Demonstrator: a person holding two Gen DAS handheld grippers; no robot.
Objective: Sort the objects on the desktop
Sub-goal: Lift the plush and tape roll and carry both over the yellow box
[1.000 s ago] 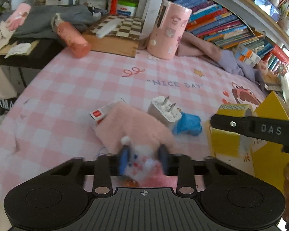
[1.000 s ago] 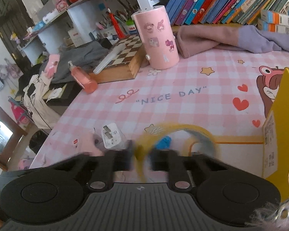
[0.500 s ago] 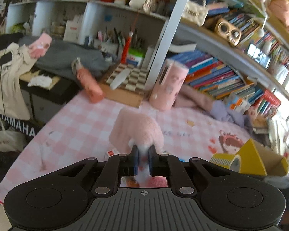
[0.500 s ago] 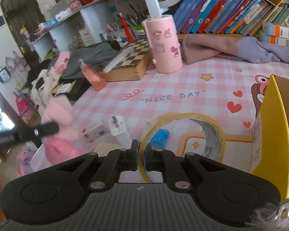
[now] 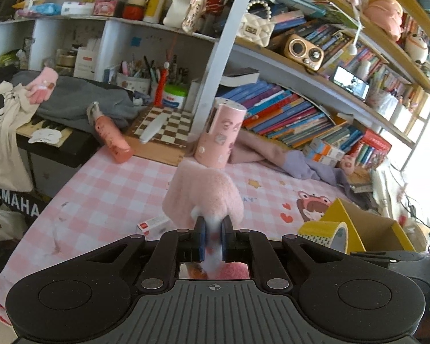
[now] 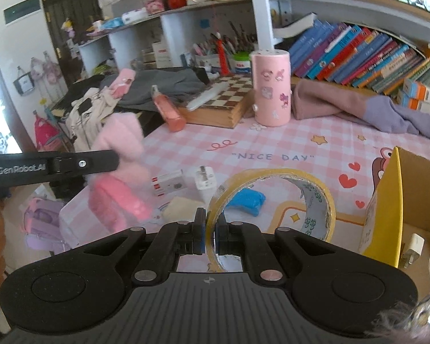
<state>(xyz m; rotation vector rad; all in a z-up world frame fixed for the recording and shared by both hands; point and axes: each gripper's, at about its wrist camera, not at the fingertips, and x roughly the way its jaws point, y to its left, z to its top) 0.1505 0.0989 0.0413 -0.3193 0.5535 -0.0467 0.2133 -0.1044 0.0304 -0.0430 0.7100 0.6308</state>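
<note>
The left claw [image 5: 213,230] is clamped on a fluffy pink knitted glove [image 5: 205,192], which hangs clear above the desk [image 5: 106,189] with its pink-and-white checked cloth. The right claw [image 6: 210,229] is clamped on the rim of a yellow adhesive tape roll [image 6: 315,197], held upright just beside the yellow-edged cardboard box [image 6: 387,200]. On the desk lie a white charger plug [image 6: 205,182], a small white and red box [image 6: 169,183] and a blue crumpled object [image 6: 248,200].
</note>
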